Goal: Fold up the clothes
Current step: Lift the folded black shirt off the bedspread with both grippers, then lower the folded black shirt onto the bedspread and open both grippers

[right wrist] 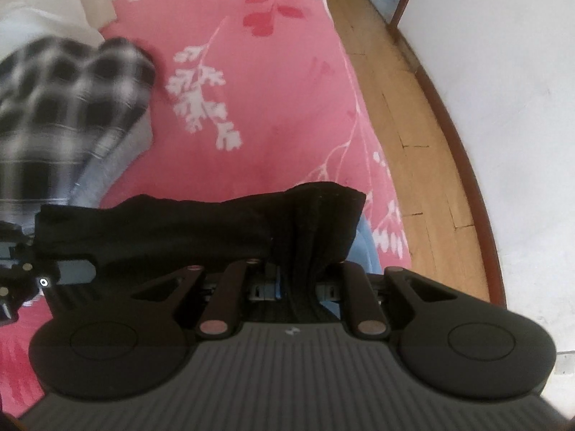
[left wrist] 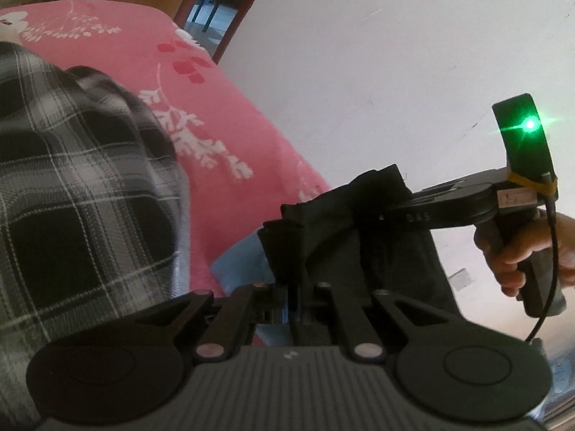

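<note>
A black garment (left wrist: pixel 345 230) hangs stretched between my two grippers, just above the pink floral bedspread (left wrist: pixel 230 115). My left gripper (left wrist: pixel 293 287) is shut on one bunched end of it. In the left wrist view my right gripper (left wrist: pixel 366 215) comes in from the right, held by a hand (left wrist: pixel 521 251), with its tips buried in the cloth. In the right wrist view the black garment (right wrist: pixel 201 226) runs from my right gripper (right wrist: pixel 296 280), shut on its gathered right end, across to my left gripper (right wrist: pixel 43 262) at the left edge.
A black-and-white plaid garment (left wrist: pixel 72 186) lies heaped on the bed to the left, with the plaid garment (right wrist: pixel 64 107) blurred in the right wrist view. A light blue cloth (right wrist: pixel 364 248) lies under the black one. Wooden floor (right wrist: pixel 406 107) and a white wall (right wrist: pixel 503 72) lie to the right of the bed.
</note>
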`<state>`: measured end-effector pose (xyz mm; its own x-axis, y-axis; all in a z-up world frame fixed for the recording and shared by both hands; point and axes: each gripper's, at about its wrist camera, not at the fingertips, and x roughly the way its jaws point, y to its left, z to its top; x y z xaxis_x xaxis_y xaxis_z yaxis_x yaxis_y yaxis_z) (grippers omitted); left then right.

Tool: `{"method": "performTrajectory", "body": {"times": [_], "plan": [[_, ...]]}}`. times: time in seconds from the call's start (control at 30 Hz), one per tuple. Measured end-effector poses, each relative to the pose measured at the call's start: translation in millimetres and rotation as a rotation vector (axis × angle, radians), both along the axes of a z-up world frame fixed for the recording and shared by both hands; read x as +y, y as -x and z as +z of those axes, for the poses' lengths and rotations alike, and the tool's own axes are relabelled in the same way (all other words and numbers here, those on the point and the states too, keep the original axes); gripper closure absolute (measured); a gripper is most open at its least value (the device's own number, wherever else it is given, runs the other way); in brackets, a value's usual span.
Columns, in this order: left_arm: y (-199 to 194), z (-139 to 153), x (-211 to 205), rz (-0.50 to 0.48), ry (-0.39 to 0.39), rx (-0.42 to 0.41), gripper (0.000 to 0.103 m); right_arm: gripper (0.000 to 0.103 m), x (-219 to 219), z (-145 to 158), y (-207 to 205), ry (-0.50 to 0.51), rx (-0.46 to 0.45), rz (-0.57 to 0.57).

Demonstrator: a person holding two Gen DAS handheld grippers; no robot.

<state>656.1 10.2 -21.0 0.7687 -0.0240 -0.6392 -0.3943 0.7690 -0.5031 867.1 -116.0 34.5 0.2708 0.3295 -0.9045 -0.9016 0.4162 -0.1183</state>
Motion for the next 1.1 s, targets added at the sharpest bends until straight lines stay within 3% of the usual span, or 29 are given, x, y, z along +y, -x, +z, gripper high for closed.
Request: {"method": "performTrajectory", "body": {"times": [0.03, 0.2, 0.4, 0.47, 0.63, 0.7, 0.77, 0.83, 0.93, 1.03, 1.1], "plan": [[-1, -3, 1, -0.003, -0.006, 0.009, 0.099, 0.089, 3, -5, -2, 0.006, -0.001, -0.006], [-2, -13, 2, -0.015, -0.022, 0.030, 0.098, 0.058, 8, -17, -17, 0.007, -0.012, -0.097], [-2, -18, 4, -0.023, -0.026, 0.044, 0.097, 0.038, -15, -7, -47, -0.099, -0.003, -0.307], [-3, -17, 4, -0.030, -0.034, 0.057, 0.094, 0.036, -31, 1, -55, -0.162, -0.023, -0.412], [-3, -8, 6, -0.031, -0.086, 0.092, 0.082, 0.035, -109, 20, -52, -0.428, -0.040, -0.812], [-1, -2, 7, -0.018, -0.133, 0.085, 0.077, 0.035, -147, 25, -24, -0.539, -0.068, -0.952], [2, 5, 7, -0.004, -0.187, 0.071, 0.076, 0.036, -176, 29, 16, -0.577, -0.127, -1.049], [5, 12, 6, 0.017, -0.246, 0.058, 0.073, 0.038, -197, 30, 55, -0.560, -0.178, -1.100], [8, 22, -1, 0.042, -0.358, 0.019, 0.066, 0.049, -216, 24, 109, -0.523, -0.200, -1.121], [1, 26, -11, -0.049, -0.432, -0.035, 0.066, 0.065, -215, 12, 153, -0.453, -0.205, -1.064], [-9, 25, -16, -0.145, -0.429, -0.047, 0.065, 0.071, -207, 3, 174, -0.414, -0.200, -1.002]]}}
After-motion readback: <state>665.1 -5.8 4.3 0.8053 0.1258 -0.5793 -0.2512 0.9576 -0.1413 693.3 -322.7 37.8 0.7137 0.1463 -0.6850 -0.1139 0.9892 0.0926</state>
